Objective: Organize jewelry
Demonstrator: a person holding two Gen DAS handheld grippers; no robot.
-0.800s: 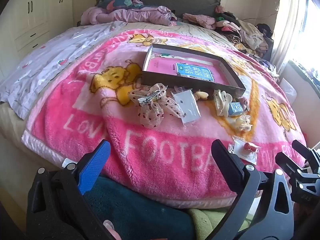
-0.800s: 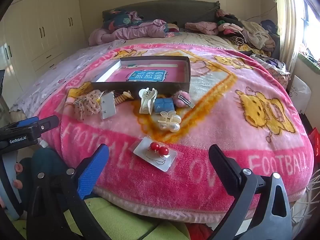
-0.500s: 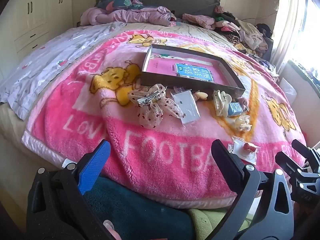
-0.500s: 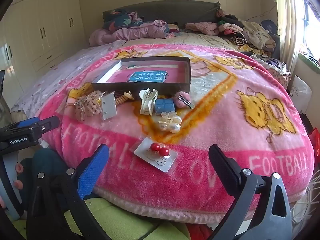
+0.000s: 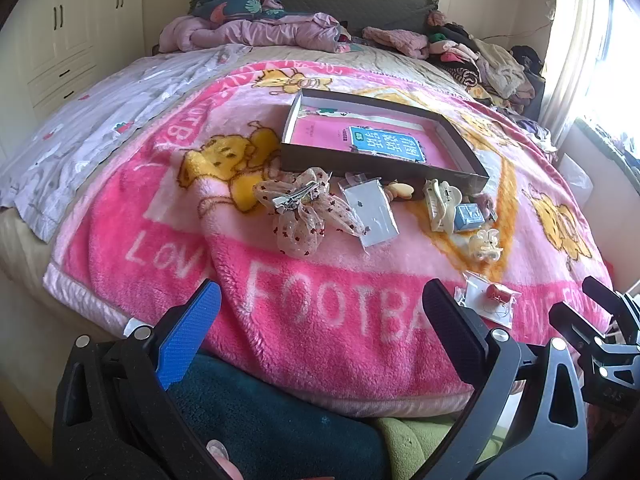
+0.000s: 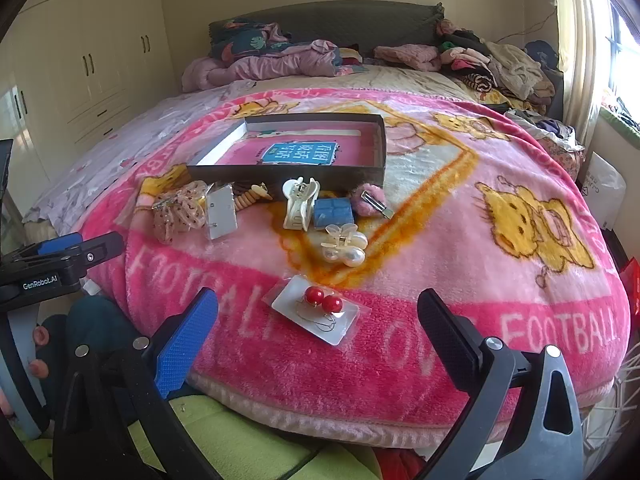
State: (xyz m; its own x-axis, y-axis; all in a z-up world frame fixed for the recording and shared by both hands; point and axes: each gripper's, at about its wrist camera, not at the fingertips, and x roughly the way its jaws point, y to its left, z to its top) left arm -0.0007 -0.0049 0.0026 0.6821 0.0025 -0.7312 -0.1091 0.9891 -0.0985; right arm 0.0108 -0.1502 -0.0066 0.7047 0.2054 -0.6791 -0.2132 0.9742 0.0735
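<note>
On a bed spread with a pink cartoon blanket (image 6: 460, 216), the sorting of jewelry has, by the look of it, not begun: the shallow dark box (image 6: 376, 148) near the middle of the blanket holds only a pink book (image 6: 304, 151), and every trinket lies loose outside it. Along the box's near wall sit a dotted gauze bow clip (image 5: 304, 212) toward the blanket's left edge, a white earring card (image 5: 372, 210) just beside it, a cream claw clip (image 6: 298, 202), a small blue box (image 6: 333, 211) touching the claw clip, a fuzzy pink clip (image 6: 370, 202) at the box's near right corner, and a beaded piece (image 6: 250, 197) half tucked against the wall. Nearer the foot edge lie a pearl claw clip (image 6: 345, 245) and, closest of all, a card of red ball earrings (image 6: 322, 307). The left gripper (image 5: 320, 330) and right gripper (image 6: 318, 332) both hang over the foot edge with jaws spread wide and nothing between them; the red earrings look the likeliest first pick for the right one.
</note>
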